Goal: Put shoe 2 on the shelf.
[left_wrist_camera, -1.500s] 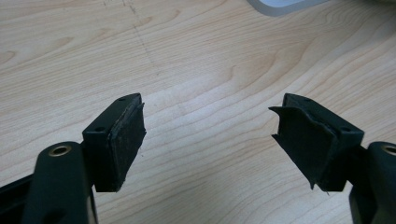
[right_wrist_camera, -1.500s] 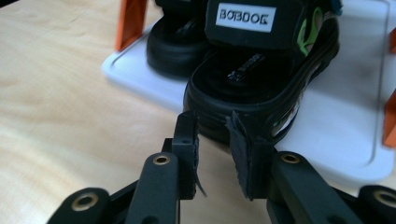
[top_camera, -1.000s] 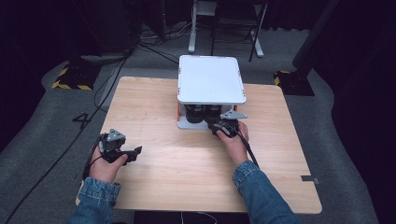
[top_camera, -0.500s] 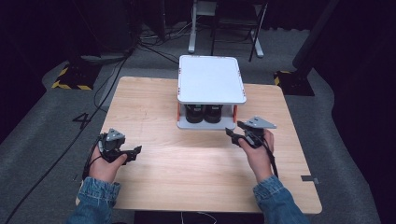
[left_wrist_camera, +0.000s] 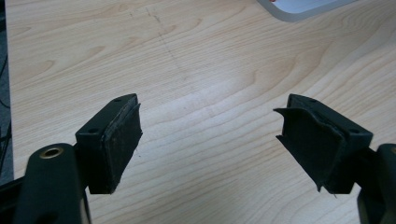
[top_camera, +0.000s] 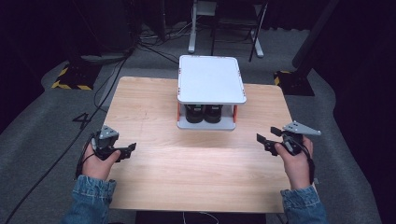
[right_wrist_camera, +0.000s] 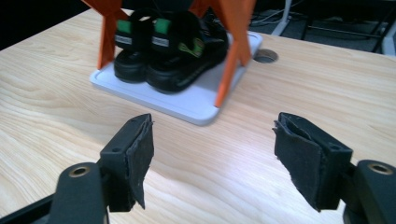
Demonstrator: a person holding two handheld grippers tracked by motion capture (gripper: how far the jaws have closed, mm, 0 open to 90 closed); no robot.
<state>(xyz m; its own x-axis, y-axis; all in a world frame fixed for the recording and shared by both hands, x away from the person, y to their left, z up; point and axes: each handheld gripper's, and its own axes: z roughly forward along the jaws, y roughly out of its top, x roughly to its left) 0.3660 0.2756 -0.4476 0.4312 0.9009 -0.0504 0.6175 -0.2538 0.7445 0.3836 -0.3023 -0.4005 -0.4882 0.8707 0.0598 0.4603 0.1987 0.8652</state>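
A small rack with a white top shelf (top_camera: 211,79) and orange posts (right_wrist_camera: 231,51) stands at the table's far middle. A pair of black sandals (top_camera: 204,113) (right_wrist_camera: 163,51) sits side by side on its white lower shelf (right_wrist_camera: 196,109). My right gripper (top_camera: 265,135) (right_wrist_camera: 212,140) hovers to the right of the rack and nearer the front, pointing toward it. Its jaws have just been opening and have nothing between them. Near the front left edge my left gripper (top_camera: 130,150) (left_wrist_camera: 208,123) stands open over bare wood.
The wooden table (top_camera: 196,172) has a round cable hole (right_wrist_camera: 266,56) behind the rack. A corner of the rack's lower shelf (left_wrist_camera: 303,7) shows in the left gripper view. Beyond the table are cables on the grey floor (top_camera: 116,56), yellow-black hazard tape (top_camera: 70,84) and furniture legs (top_camera: 224,28).
My right gripper has pulled back from the rack's front, moving right and toward the table's near side, and its jaws stand wider apart. The left gripper has stayed put.
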